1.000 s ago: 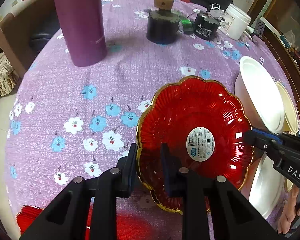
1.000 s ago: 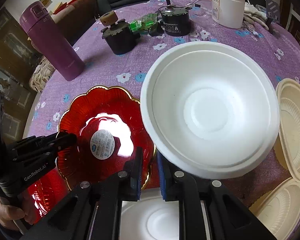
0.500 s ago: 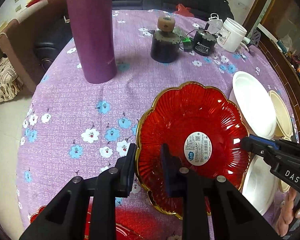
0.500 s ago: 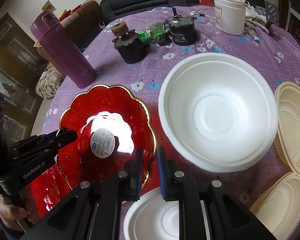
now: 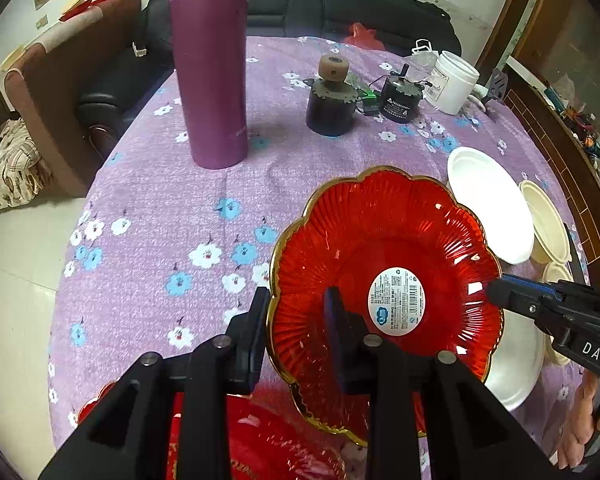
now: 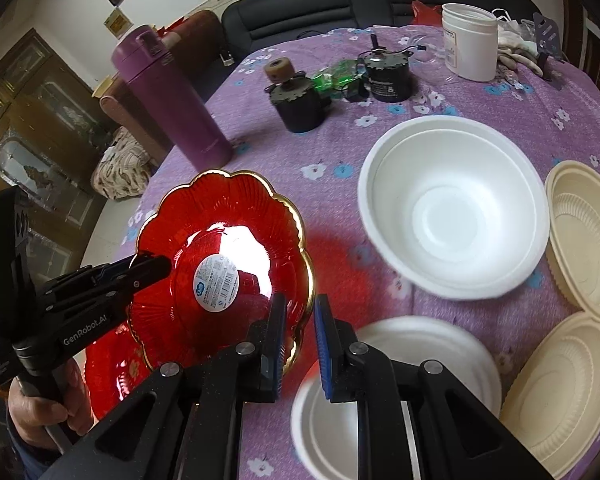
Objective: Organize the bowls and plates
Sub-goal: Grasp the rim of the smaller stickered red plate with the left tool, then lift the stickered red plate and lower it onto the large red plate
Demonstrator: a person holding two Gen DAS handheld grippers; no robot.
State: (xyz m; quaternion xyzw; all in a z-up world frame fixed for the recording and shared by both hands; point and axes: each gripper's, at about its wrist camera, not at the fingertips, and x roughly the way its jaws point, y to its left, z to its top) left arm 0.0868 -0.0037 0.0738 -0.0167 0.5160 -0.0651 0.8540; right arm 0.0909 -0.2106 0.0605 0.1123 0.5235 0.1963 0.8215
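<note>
Two grippers share one load: you have the red scalloped plate (image 5: 384, 280) pinched at opposite edges of its gilt rim, the left gripper (image 5: 296, 316) on the near-left lobe and the right gripper (image 6: 300, 320) on the far-right one, so the plate hangs between them, tilted, above the purple floral tablecloth (image 5: 160, 216). Your left jaws are easing apart at this moment with the rim between them; in the left wrist view one pad sits outside the rim and the other inside the dish, and it looks as if they are only loosely on it, though the glare on the glass makes contact hard to judge. Your right jaws are clenched narrowly on the rim. What the coming move turns on is what lies under the plate: a second red plate (image 5: 260, 440) lies on the cloth just below and toward you from the left jaws, so the carried plate has to travel down and back toward your left hand to nest on it. Your left side is the nearer one. Off to your right, well apart, sit the white foam bowl (image 6: 452, 208), a white foam plate (image 6: 384, 396) and two cream plates (image 6: 580, 236), untouched for now
</note>
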